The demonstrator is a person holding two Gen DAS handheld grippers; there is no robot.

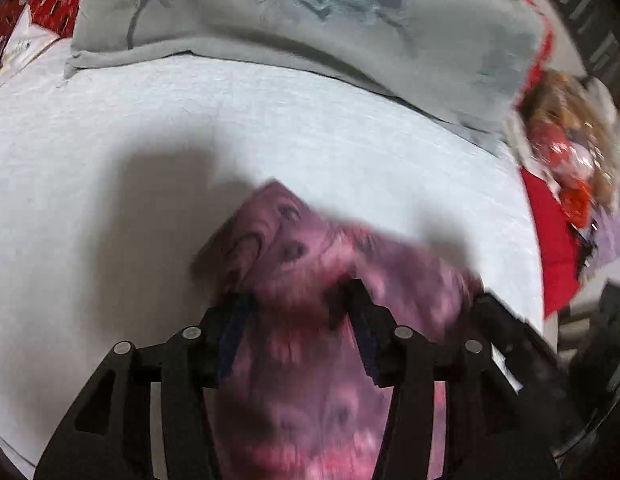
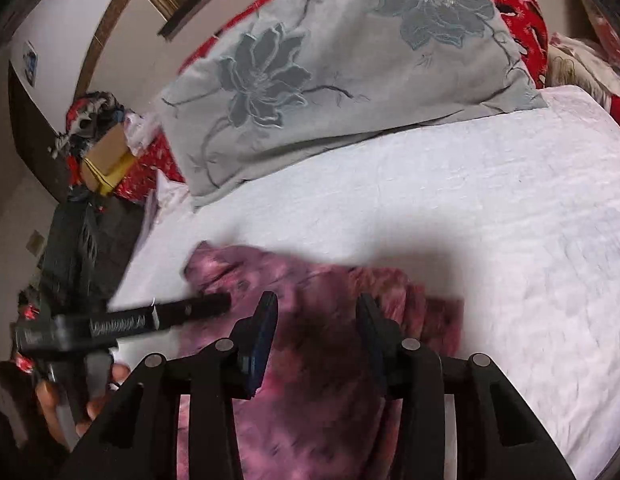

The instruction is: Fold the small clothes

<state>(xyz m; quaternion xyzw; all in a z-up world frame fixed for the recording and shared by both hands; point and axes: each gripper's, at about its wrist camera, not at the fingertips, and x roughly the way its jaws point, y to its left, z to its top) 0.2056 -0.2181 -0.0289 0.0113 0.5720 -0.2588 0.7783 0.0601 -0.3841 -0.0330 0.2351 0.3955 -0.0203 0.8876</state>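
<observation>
A purple and pink patterned garment [image 1: 294, 240] lies bunched on the white bed sheet [image 1: 110, 160]. My left gripper [image 1: 298, 300] points down over it, jaws apart, with cloth bulging between the fingers but no pad visibly pressing. In the right wrist view the same garment [image 2: 238, 272] spreads under my right gripper [image 2: 317, 312], whose jaws stand apart above the cloth. One of the left gripper's fingers [image 2: 198, 308] reaches onto the garment's left edge, and a hand [image 2: 58, 408] holds that tool. Both views are blurred.
A grey pillow with dark flowers [image 2: 329, 80] lies along the far side of the sheet [image 2: 469, 200]. Red bedding [image 1: 549, 240] and a pile of clutter with a cardboard box [image 2: 106, 152] sit past the bed's edge.
</observation>
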